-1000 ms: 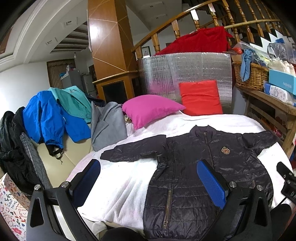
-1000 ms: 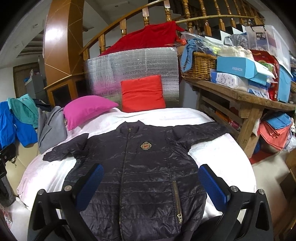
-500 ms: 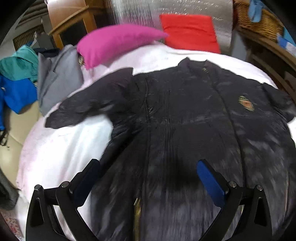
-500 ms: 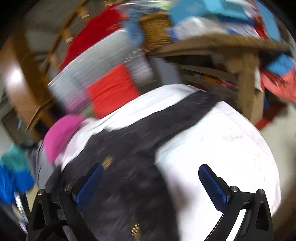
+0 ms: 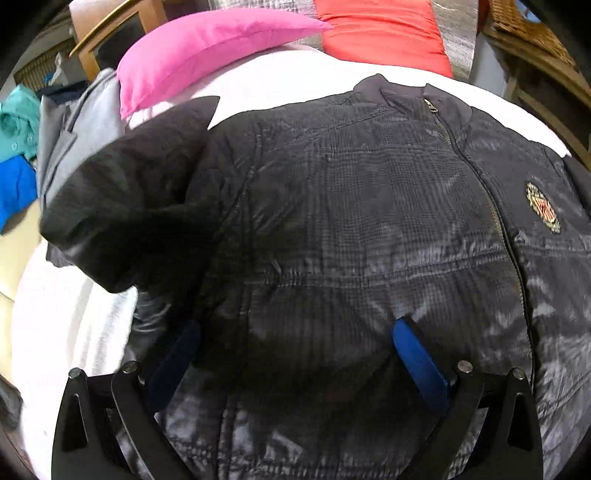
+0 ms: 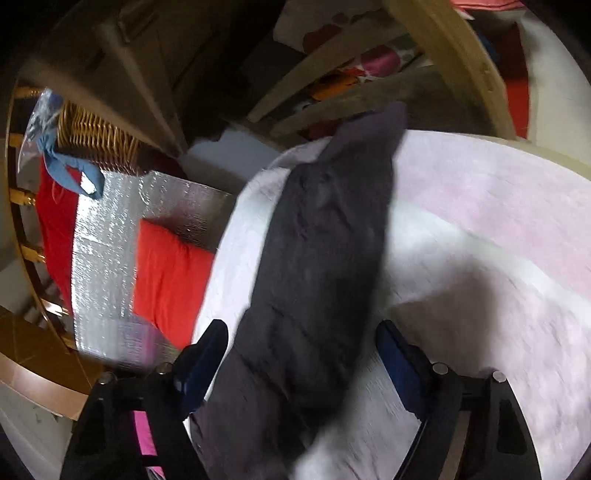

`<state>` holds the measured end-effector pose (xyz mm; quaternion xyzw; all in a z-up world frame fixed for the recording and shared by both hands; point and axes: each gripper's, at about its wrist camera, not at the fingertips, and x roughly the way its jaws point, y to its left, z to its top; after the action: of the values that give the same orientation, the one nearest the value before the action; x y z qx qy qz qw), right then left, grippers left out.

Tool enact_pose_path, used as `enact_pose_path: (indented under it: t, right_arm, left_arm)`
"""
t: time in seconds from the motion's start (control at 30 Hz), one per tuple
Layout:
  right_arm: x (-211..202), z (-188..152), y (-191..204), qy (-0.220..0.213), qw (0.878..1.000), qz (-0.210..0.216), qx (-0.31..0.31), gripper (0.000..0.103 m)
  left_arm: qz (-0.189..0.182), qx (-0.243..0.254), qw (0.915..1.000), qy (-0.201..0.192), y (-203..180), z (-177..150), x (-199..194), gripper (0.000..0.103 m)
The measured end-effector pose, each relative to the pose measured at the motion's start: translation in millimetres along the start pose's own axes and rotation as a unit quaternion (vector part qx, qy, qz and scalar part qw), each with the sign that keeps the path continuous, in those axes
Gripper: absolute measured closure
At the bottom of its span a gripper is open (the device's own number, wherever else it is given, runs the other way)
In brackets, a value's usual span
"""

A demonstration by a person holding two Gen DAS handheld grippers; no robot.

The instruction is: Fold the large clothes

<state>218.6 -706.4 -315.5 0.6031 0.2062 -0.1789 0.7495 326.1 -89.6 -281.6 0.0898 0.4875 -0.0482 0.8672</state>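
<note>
A black quilted jacket (image 5: 369, 206) lies front-up, zipped, on a white-covered bed (image 5: 62, 317). Its left sleeve (image 5: 122, 206) lies out toward the bed's left edge. My left gripper (image 5: 295, 347) is open, low over the jacket's left flank, blue pads on either side of the fabric. In the right wrist view the jacket's right sleeve (image 6: 325, 251) stretches out over the white cover (image 6: 498, 229). My right gripper (image 6: 303, 350) is open and straddles that sleeve near the shoulder, view rolled sideways and blurred.
A pink pillow (image 5: 207, 48) and a red cushion (image 5: 380, 29) sit at the bed's head. Grey, teal and blue clothes (image 5: 66, 125) pile at the left. A wooden shelf (image 6: 424, 48) and a wicker basket (image 6: 99, 140) stand beyond the right sleeve.
Both grippers have dropped toward the jacket. The left moved in low over the left flank. The right swung out and rolled over the right sleeve. Both stayed open.
</note>
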Motion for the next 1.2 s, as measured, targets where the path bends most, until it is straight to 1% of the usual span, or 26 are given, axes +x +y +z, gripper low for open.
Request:
enact_pose_path:
  t: [0.03, 0.07, 0.13, 0.17, 0.2, 0.27, 0.3, 0.4, 0.47, 0.5, 0.53, 0.6, 0.63, 0.67, 0.73, 0.83, 0.87, 0.9, 0.93, 0.97, 1.0, 1.03, 1.07, 1.13, 1.17, 1.2]
  right_arm:
    - [8.1, 5.3, -0.7, -0.001, 1.000, -0.008, 0.002, 0.038]
    - [12.0, 7.7, -2.6, -0.006, 1.000, -0.014, 0.003, 0.054]
    - [20.6, 13.1, -5.7, -0.007, 1.000, -0.021, -0.001, 0.074]
    - [21.3, 12.4, -4.8, -0.008, 1.000, -0.021, -0.005, 0.079]
    - [20.2, 10.9, -1.5, -0.012, 1.000, -0.021, -0.011, 0.079]
    - [15.8, 8.7, 10.3, -0.022, 0.999, -0.010, -0.028, 0.086]
    - [11.1, 5.2, 19.7, -0.028, 0.999, -0.001, -0.043, 0.087]
    - [-4.5, -16.5, 64.4, -0.033, 0.994, 0.031, -0.104, 0.087]
    - [-13.8, -40.0, 101.1, -0.030, 0.988, 0.063, -0.141, 0.087]
    - [-17.9, -55.2, 119.5, -0.023, 0.984, 0.083, -0.158, 0.087]
    - [-21.1, -68.9, 133.4, -0.015, 0.980, 0.098, -0.172, 0.087]
    - [-22.9, -111.8, 171.2, 0.010, 0.969, 0.122, -0.216, 0.087]
    - [-25.2, -129.4, 179.2, 0.021, 0.965, 0.129, -0.228, 0.087]
    - [-22.4, -157.2, 194.4, 0.043, 0.958, 0.143, -0.246, 0.087]
    - [-17.1, -197.9, 207.7, 0.076, 0.949, 0.148, -0.269, 0.087]
    - [4.4, -265.8, 213.0, 0.134, 0.933, 0.123, -0.310, 0.085]
    - [11.7, -282.0, 209.5, 0.152, 0.930, 0.113, -0.315, 0.085]
    - [21.1, -299.8, 205.4, 0.179, 0.925, 0.099, -0.319, 0.085]
    - [29.6, -314.8, 199.2, 0.208, 0.922, 0.086, -0.316, 0.081]
    - [34.4, -324.5, 189.8, 0.230, 0.920, 0.073, -0.309, 0.069]
    - [38.6, -336.1, 179.6, 0.256, 0.918, 0.057, -0.298, 0.059]
    - [40.7, -345.3, 169.3, 0.283, 0.915, 0.047, -0.285, 0.035]
    - [40.2, -351.7, 163.8, 0.300, 0.912, 0.046, -0.277, 0.025]
    - [29.4, -354.9, 158.5, 0.316, 0.907, 0.045, -0.274, 0.026]
    - [19.4, -350.7, 157.8, 0.318, 0.907, 0.052, -0.270, 0.026]
    - [6.6, -342.1, 156.2, 0.317, 0.909, 0.069, -0.260, 0.026]
  left_arm:
    - [-0.009, -0.011, 0.9999, 0.002, 2.0, -1.8, 1.3, 0.000]
    - [-0.019, -0.024, 0.9995, 0.003, 6.2, -2.6, 3.3, 0.000]
    - [-0.026, -0.041, 0.9988, -0.006, 9.5, -7.4, 3.3, 0.000]
    - [-0.021, -0.037, 0.9991, -0.008, 8.1, -9.5, 2.6, 0.000]
    - [-0.015, -0.030, 0.9994, -0.009, 6.8, -11.8, 3.9, 0.000]
    - [-0.012, -0.031, 0.9994, -0.008, 3.6, -13.7, 4.2, 0.000]
    - [-0.013, -0.031, 0.9994, -0.004, 3.6, -14.1, 3.4, 0.000]
    - [-0.020, -0.026, 0.9993, 0.016, 8.2, -9.7, -0.8, 0.000]
    - [-0.012, -0.023, 0.9995, 0.020, 11.4, -0.5, -4.9, 0.000]
    - [0.000, -0.025, 0.9996, 0.013, 13.4, 4.9, -6.9, 0.000]
    - [0.017, -0.030, 0.9994, -0.005, 16.5, 5.1, -15.4, 0.000]
    - [0.025, -0.041, 0.9982, -0.036, 24.9, 9.1, -29.3, 0.000]
    - [0.036, -0.049, 0.9967, -0.054, 30.0, 10.2, -37.7, 0.000]
    - [0.048, -0.056, 0.9950, -0.068, 35.4, 10.9, -44.4, 0.000]
    - [0.072, -0.074, 0.9902, -0.094, 49.0, 11.6, -57.5, 0.000]
    - [0.081, -0.101, 0.9854, -0.110, 69.5, 10.6, -70.9, 0.000]
    - [0.080, -0.108, 0.9845, -0.113, 75.1, 10.0, -68.8, 0.000]
    - [0.078, -0.113, 0.9838, -0.115, 81.5, 7.3, -69.2, 0.000]
    - [0.075, -0.120, 0.9830, -0.117, 86.8, 5.4, -72.2, 0.000]
    - [0.075, -0.123, 0.9826, -0.118, 88.6, 7.3, -71.9, 0.000]
    - [0.074, -0.125, 0.9819, -0.122, 90.7, 6.3, -74.0, 0.000]
    - [0.074, -0.125, 0.9815, -0.125, 85.2, 8.3, -72.0, 0.000]
    - [0.073, -0.126, 0.9811, -0.128, 89.3, 7.5, -72.1, 0.000]
    - [0.062, -0.123, 0.9811, -0.136, 89.6, 10.2, -69.8, 0.000]
    - [0.058, -0.119, 0.9815, -0.138, 88.4, 12.3, -68.6, 0.000]
    - [0.053, -0.115, 0.9820, -0.140, 87.6, 12.3, -69.6, 0.000]
